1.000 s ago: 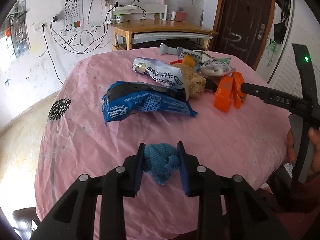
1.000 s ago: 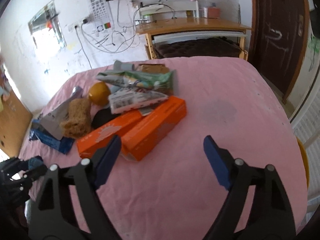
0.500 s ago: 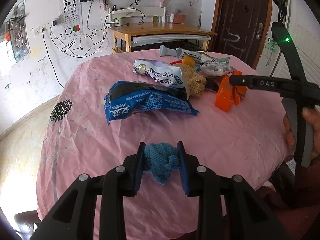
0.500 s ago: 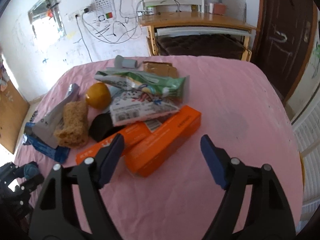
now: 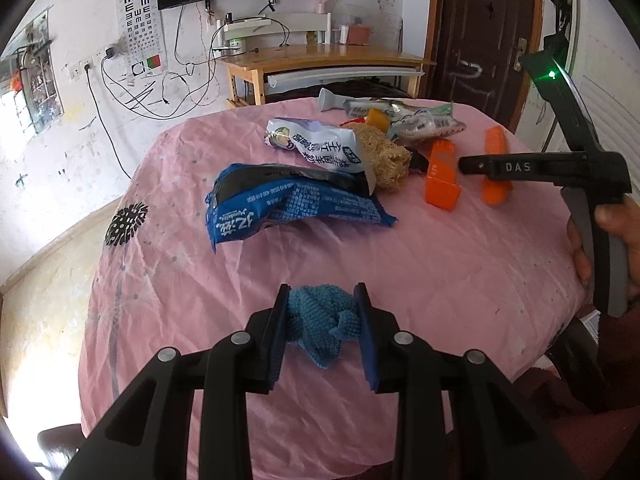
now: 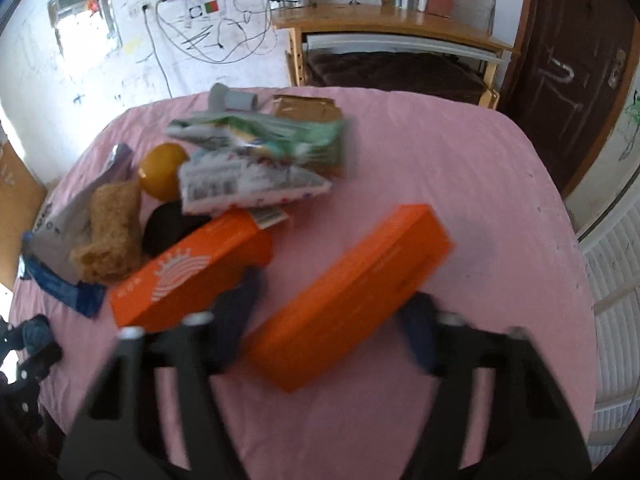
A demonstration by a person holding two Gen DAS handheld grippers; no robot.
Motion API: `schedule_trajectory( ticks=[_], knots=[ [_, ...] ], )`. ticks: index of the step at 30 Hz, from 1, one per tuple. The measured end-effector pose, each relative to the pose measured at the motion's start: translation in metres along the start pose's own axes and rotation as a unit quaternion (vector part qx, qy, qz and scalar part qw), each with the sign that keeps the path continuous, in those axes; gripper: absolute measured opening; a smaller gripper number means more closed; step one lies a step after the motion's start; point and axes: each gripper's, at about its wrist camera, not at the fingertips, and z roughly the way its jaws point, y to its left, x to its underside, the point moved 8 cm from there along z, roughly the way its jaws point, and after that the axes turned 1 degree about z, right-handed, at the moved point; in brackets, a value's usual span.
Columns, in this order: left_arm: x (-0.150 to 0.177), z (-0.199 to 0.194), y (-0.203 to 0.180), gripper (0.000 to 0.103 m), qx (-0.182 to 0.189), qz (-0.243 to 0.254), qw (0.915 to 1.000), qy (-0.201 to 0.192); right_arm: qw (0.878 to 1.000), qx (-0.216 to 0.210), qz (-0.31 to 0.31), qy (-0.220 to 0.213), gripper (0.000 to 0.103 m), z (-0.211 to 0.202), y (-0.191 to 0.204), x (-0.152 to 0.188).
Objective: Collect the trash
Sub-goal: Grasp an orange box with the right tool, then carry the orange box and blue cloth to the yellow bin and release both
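Pinching a blue knitted cloth (image 5: 320, 322) over the near edge of the pink table (image 5: 440, 264), the left tool (image 5: 322, 330) is staying pressed together. Right tool (image 6: 332, 326) jaws are closing around an orange box (image 6: 352, 292) lying between them on the table.

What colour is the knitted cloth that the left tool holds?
Blue; the crumpled knitted cloth shows best in the left wrist view.

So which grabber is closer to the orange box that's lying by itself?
Right. The right gripper straddles that orange box, its jaws closing around it. The left gripper sits back at the table's near edge, shut on a blue knitted cloth.
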Motion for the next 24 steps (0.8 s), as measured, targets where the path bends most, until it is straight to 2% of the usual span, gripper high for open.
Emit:
schedule_trajectory(
  ticks=[1,7,10,12,19,24],
  knots=[
    [0.000,0.000,0.000,0.027,0.001,0.000,1.0000,0.000,1.000,0.007,0.007,-0.005,0.022,-0.002,-0.007,0.001],
    [0.000,-0.001,0.003,0.026,0.005,-0.014,0.9999,-0.004,0.997,-0.028,0.069,-0.013,0.022,-0.019,-0.046,0.013],
    [-0.002,-0.002,0.003,0.026,0.018,-0.028,0.9995,-0.002,0.996,-0.032,0.084,-0.027,0.022,-0.030,-0.060,0.014],
    [-0.006,-0.008,-0.001,0.026,0.034,-0.029,0.9989,-0.011,0.995,-0.025,0.089,-0.041,0.022,-0.040,-0.071,0.012],
    [-0.024,-0.018,-0.022,0.026,0.036,-0.001,0.9991,-0.021,0.992,0.011,0.105,-0.069,0.022,-0.062,-0.119,0.010],
    [-0.050,-0.017,-0.061,0.026,0.063,0.034,0.9972,-0.023,0.988,0.042,0.128,-0.081,0.022,-0.074,-0.163,0.018]
  ],
)
